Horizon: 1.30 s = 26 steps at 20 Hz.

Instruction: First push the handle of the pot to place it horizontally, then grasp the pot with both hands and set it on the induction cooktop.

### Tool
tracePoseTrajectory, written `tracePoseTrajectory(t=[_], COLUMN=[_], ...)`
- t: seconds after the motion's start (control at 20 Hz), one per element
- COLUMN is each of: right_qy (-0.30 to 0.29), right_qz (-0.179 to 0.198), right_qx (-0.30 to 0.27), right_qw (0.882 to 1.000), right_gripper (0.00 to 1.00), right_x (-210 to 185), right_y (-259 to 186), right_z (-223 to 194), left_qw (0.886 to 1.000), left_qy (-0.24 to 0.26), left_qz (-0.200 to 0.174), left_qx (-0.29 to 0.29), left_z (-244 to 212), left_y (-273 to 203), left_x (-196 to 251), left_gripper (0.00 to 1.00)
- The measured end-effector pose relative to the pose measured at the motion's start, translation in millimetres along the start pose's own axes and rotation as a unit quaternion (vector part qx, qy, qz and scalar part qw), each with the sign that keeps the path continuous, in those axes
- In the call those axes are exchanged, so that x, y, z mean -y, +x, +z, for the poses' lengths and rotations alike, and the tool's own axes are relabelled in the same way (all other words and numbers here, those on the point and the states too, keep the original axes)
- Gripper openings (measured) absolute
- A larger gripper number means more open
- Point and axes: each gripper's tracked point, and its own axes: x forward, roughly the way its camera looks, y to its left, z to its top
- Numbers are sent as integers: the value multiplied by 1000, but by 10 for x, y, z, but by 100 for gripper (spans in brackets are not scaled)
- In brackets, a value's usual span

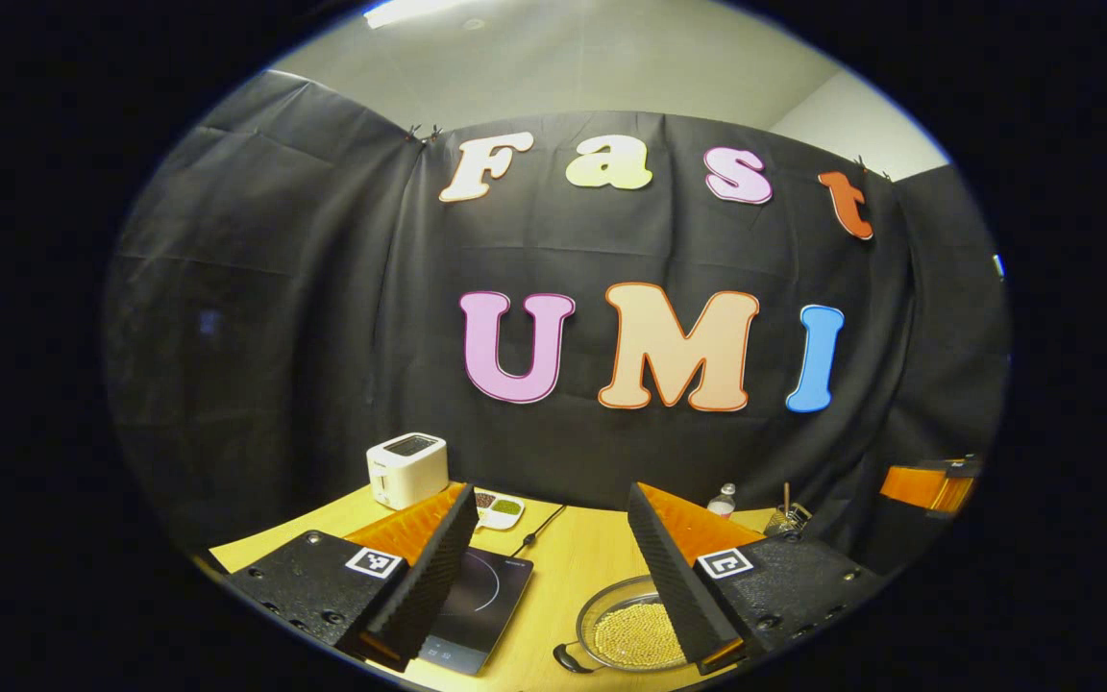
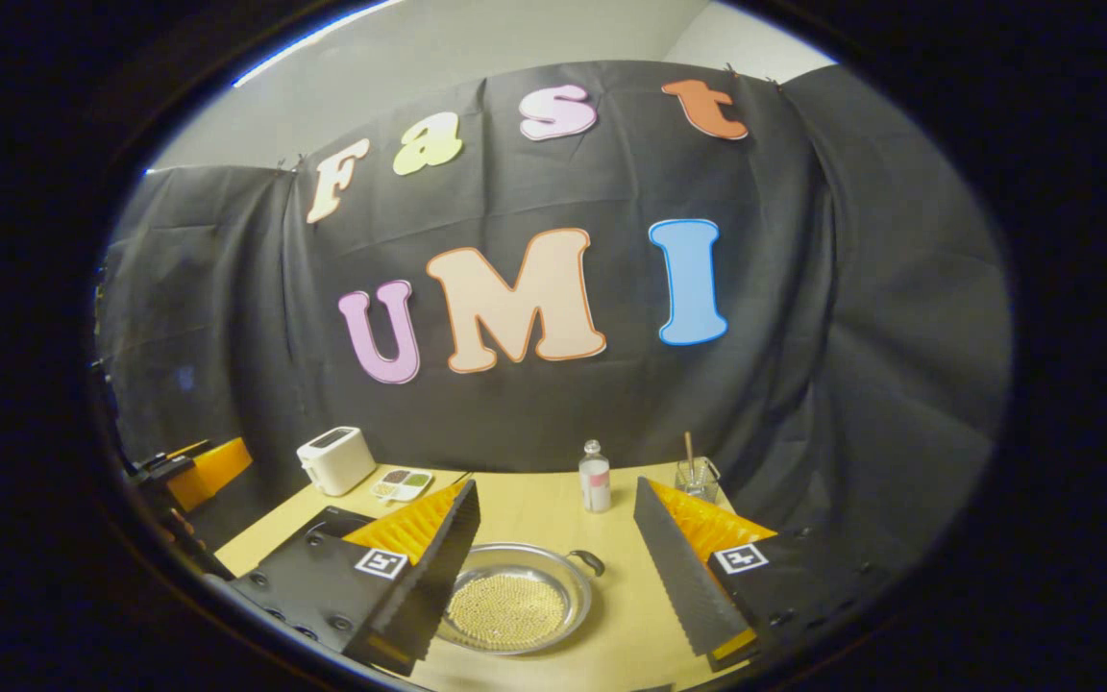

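1. Two grippers hang above the table, apart from the pot: the left gripper (image 1: 549,567) and right gripper (image 2: 558,567) both have fingers spread, holding nothing.
2. The pot (image 2: 515,601) sits right of the induction cooktop (image 1: 481,605); its handle (image 2: 590,560) points away, so nudge it sideways.
3. Bare tabletop (image 2: 630,615) lies to the pot's right; the bottle (image 2: 595,478) stands behind.

Black cloth wall (image 1: 323,317), pale ceiling (strip light), wooden table (image 2: 553,514)

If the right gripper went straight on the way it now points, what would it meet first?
Probably the table just past the pot, then the bottle. The open right gripper hangs above the pot, whose far rim lies between its fingers; depth is unclear.
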Motion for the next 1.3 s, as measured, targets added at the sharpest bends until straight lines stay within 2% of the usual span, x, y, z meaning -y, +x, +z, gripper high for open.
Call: tracePoseTrajectory(t=[0.1,0.15,0.25,0.35,0.45,0.5,0.55,0.6,0.65,0.7,0.85,0.9,1.0,1.1,1.25,1.3], right_qy=[0,-3,-6,5,11,20,26,28,26,18,-4,-5,-6,-9,-6,-2], right_qz=[-2,-4,-17,-14,-21,-40,-39,-37,-41,-45,-36,-31,-25,-24,-15,-11], right_qx=[-3,-4,-1,-7,-4,-1,0,-6,-9,-10,-19,-27,-50,-73,-118,-135], right_qw=[1000,1000,1000,1000,1000,999,999,999,999,999,999,999,998,997,993,991], right_gripper=[67,64,64,34,34,33,16,0,6,6,6,6,6,6,6,6], right_x=[-130,-189,-250,-386,-446,-427,-451,-491,-524,-529,-642,-691,-755,-833,-985,-1041], right_y=[-29,-35,-45,-68,-69,-139,-98,-105,-113,-121,-167,-175,-172,-163,-160,-163], right_z=[-20,-50,-58,-124,-170,-153,-167,-232,-275,-295,-435,-510,-708,-923,-1339,-1485], left_qw=[1000,1000,1000,1000,999,999,999,999,998,998,998,998,997,997,997,997], left_qy=[-1,3,11,17,21,24,27,30,31,32,33,33,34,38,40,39], left_qz=[-6,-9,-16,-23,-29,-32,-34,-37,-40,-44,-51,-53,-56,-59,-63,-64], left_qx=[-5,-9,-12,-14,-20,-21,-22,-23,-25,-26,-28,-28,-29,-28,-31,-33], left_z=[-4,-28,-23,-35,-72,-76,-83,-86,-105,-109,-131,-131,-145,-153,-200,-210], left_y=[67,83,108,126,131,124,133,136,130,132,136,141,131,124,116,111], left_x=[-103,-156,-237,-315,-373,-403,-434,-462,-483,-501,-568,-591,-636,-692,-791,-825], left_gripper=[92,96,96,92,92,92,96,92,92,96,96,92,96,92,92,96])
